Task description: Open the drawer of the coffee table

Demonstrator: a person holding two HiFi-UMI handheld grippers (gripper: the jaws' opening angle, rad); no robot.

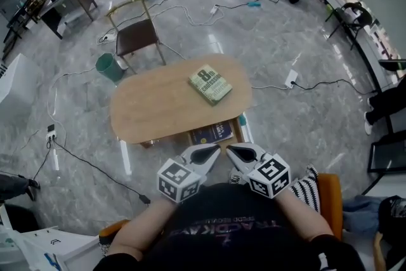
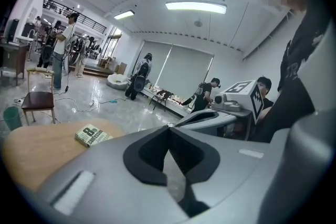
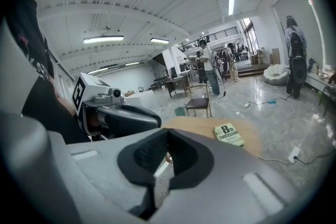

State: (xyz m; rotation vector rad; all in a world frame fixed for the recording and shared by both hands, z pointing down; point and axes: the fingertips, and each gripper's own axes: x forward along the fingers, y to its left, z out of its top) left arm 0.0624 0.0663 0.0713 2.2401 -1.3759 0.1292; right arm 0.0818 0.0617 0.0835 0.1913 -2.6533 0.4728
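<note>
The oval wooden coffee table point(image 1: 158, 112) stands in front of me with a green-and-white book point(image 1: 210, 85) on its top. Under its near edge a wooden drawer point(image 1: 238, 129) sticks out towards me, and a dark blue book point(image 1: 212, 133) lies in it. My left gripper point(image 1: 213, 151) and right gripper point(image 1: 230, 150) hover close to my body, just short of the drawer, tips nearly meeting. Both are shut and hold nothing. In the left gripper view the left gripper point(image 2: 169, 131) points past the table's right end at the right gripper point(image 2: 231, 107). The right gripper point(image 3: 168, 135) points over the table point(image 3: 210, 126).
A brown chair point(image 1: 136, 35) and a green bin point(image 1: 109, 66) stand beyond the table's far left. Cables point(image 1: 82, 158) and a power strip point(image 1: 291, 78) lie on the grey marble floor. I sit on an orange seat point(image 1: 330, 190). People stand at desks in the distance.
</note>
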